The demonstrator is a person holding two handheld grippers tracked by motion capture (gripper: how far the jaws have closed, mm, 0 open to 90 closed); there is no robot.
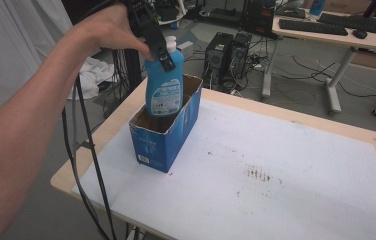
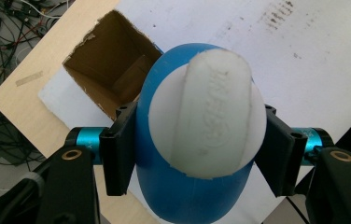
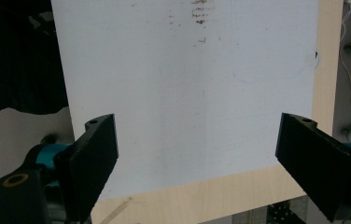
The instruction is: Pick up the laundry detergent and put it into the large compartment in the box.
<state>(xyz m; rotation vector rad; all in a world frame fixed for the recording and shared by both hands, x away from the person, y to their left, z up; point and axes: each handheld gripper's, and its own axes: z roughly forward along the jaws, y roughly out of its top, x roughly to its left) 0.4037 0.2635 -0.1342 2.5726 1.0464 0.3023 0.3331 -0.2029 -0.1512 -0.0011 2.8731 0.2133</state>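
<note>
Bottle [image 1: 164,92], blue with a white cap [image 1: 170,44], stands nearly upright with its long axis vertical, cap up and base sunk into the open top of the blue carton [image 1: 163,137]. Its cap leans slightly toward 1 o'clock. In the left gripper view the cap [image 2: 208,114] faces the camera, and the carton's brown inside [image 2: 113,70] opens toward 10 o'clock of it. The left tool [image 1: 160,50] clamps the bottle's shoulders, one jaw on each side. The carton sits near the worktop's [image 1: 296,120] left edge, at about 9 o'clock of the white mat [image 1: 276,190]; wide bare mat runs toward 3 and 5 o'clock. The right tool [image 3: 197,154] hangs over the mat [image 3: 187,93], jaws spread wide with nothing between them.
</note>
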